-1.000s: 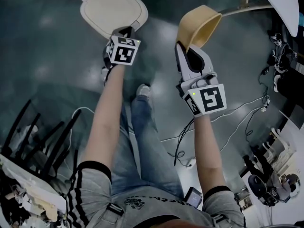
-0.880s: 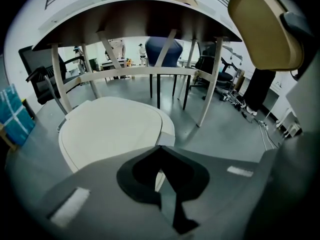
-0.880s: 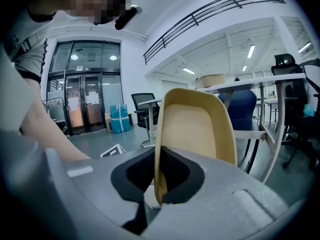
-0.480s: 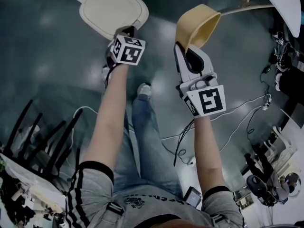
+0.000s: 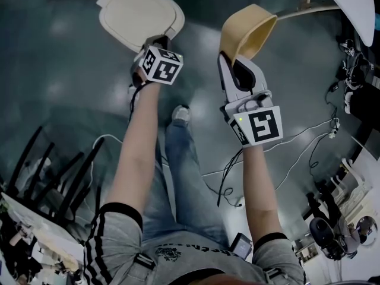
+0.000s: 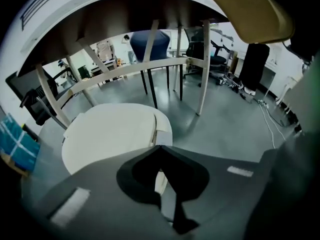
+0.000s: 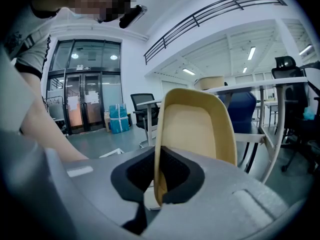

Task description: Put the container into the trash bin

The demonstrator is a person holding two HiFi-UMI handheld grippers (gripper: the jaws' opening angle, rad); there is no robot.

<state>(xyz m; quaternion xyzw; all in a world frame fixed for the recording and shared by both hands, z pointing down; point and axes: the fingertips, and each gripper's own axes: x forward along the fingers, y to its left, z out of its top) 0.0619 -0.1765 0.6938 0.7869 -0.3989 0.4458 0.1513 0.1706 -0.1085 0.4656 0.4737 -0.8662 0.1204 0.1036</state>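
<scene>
At the far left of the floor (image 5: 59, 70) stands the trash bin (image 5: 133, 8), a pale rounded square seen from above, and as far as we can judge its top is closed. A seam and a small tab show along its right edge in the left gripper view. The left tool (image 6: 159, 149) hovers at the bin's near right corner. Its jaws are clenched tip to tip, and we see nothing caught between them. To the right, well apart from the bin, the right tool (image 5: 238, 61) grasps the container (image 5: 246, 31) by its wall. The container is a tan, shallow shell held in the air on edge, with its hollow turned away from the bin.

We judge the step in hand to be the approach, with the lid to be dealt with first. To do it well, we would work the left tool at the tab side to get the top open and hold it so. Only then would we swing the container across, edge-first over the mouth, and keep the grip until it hangs squarely above the opening — a release too early would drop it on the floor.

Against the earlier frames little differs. The left tool has crept slightly right and nearer the bin's corner, while the right tool and container have held their place.
</scene>
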